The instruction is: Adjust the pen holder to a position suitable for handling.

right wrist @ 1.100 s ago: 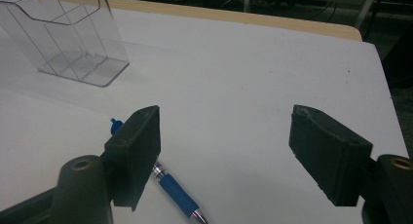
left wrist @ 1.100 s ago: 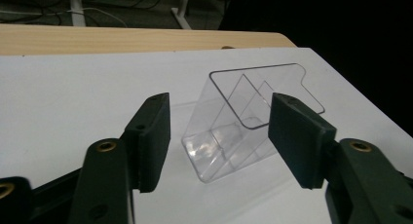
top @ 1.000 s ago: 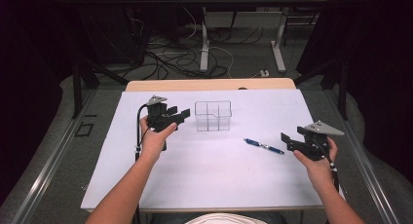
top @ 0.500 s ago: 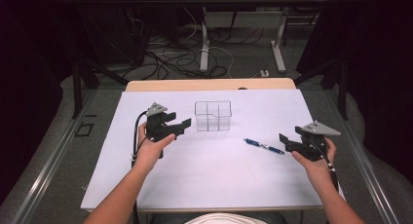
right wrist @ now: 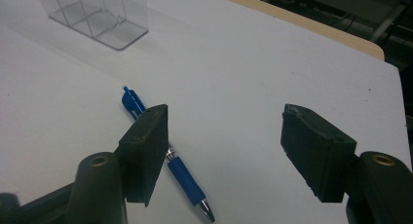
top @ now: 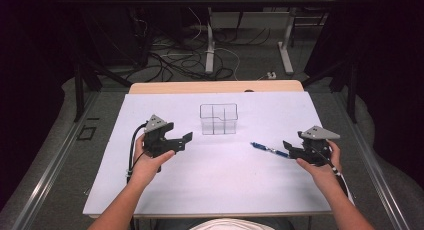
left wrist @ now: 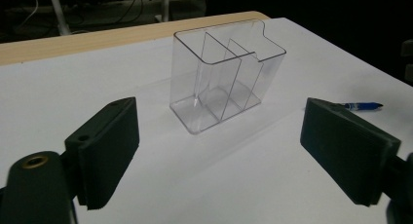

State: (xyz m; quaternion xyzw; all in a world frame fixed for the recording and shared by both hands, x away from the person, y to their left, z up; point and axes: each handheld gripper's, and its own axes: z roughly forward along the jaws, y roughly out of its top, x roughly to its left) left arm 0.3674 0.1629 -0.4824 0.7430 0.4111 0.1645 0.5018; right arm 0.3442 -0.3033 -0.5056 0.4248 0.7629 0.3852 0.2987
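A clear plastic organizer (top: 218,119) with several compartments stands upright and empty near the table's middle. My left gripper (top: 184,140) hovers to its near left, apart from it. In the left gripper view the organizer (left wrist: 226,75) stands beyond that gripper (left wrist: 221,139), whose jaws are open, have just been opening, and hold nothing. A blue pen (top: 267,149) lies flat on the table at the right, its end by my right gripper (top: 289,149). In the right gripper view the gripper (right wrist: 226,146) is open and has just been closing slightly; the pen (right wrist: 185,177) lies under the left jaw, not gripped.
The white table top (top: 220,190) ends in a wooden strip (top: 215,86) at the far side. Beyond it are a dark floor with cables (top: 175,60) and desk legs (top: 210,45). The pen tip (left wrist: 363,106) shows past the right jaw in the left gripper view.
My left gripper has drawn back from the organizer toward the person, and its jaws have spread wider. The right gripper has stayed about where it was, by the pen.
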